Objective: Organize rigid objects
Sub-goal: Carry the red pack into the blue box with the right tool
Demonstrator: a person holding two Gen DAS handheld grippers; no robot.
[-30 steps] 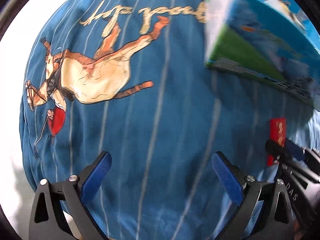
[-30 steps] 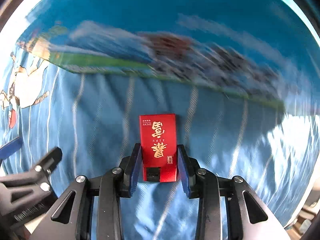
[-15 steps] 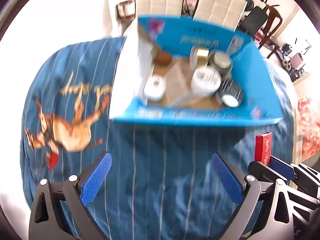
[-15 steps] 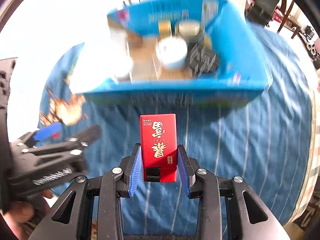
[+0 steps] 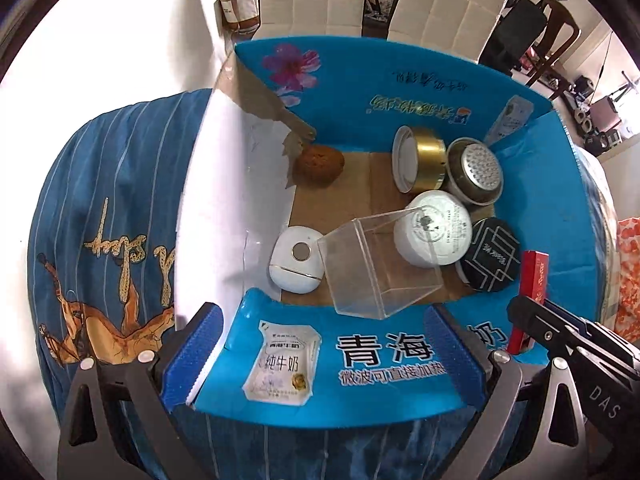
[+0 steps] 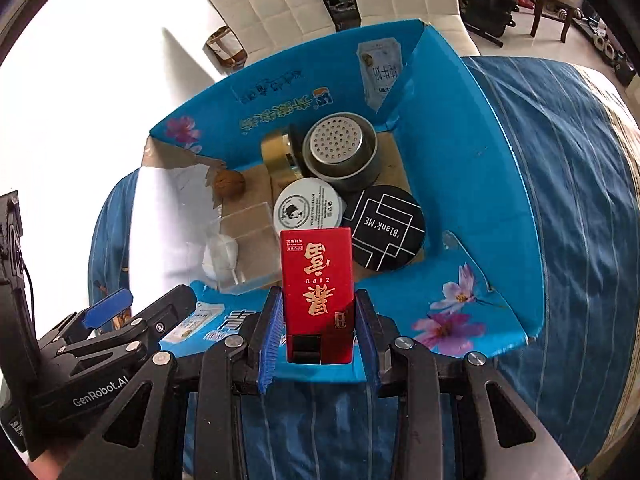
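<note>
Blue striped cloth (image 6: 560,184) covers the table under an open blue cardboard box (image 5: 400,380) full of round tins. Pointing steeply down over the box's near edge, the right gripper (image 6: 318,332) squeezes an upright red rectangular box with gold letters (image 6: 317,280). Beside it, the left gripper (image 5: 320,344) also points down, spread wide and empty, over that same near edge.
</note>
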